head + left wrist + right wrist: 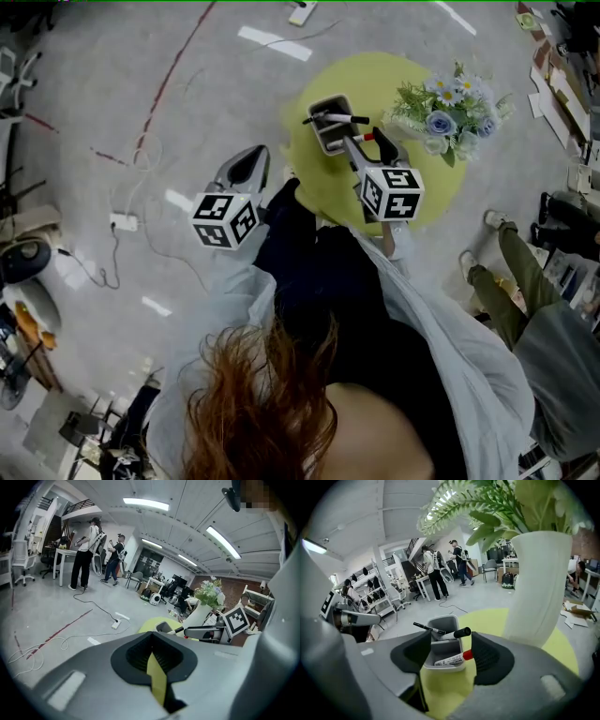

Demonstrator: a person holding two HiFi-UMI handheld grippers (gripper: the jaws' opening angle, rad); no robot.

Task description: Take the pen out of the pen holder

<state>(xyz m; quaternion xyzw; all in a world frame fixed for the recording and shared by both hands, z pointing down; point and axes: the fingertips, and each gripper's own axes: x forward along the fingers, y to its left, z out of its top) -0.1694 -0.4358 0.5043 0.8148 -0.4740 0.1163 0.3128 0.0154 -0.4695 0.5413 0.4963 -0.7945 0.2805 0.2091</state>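
A grey pen holder (330, 127) stands on a round yellow-green table (441, 192). It holds a black-capped marker (454, 633), a red-capped marker (451, 658) and a thin black pen (424, 627). My right gripper (367, 150) reaches over the table just short of the holder (446, 645). Its jaws are open, and in the right gripper view they frame the holder without touching it or gripping any pen. My left gripper (249, 167) hangs over the floor to the left of the table. Its pads (140, 656) meet at the tip with nothing between them.
A white vase (536, 583) of blue and white flowers (448, 108) stands on the table close to the right of my right gripper. A power strip (123, 222) and cables lie on the floor at the left. A seated person's legs (511, 281) are at the right. People (84, 557) stand far off.
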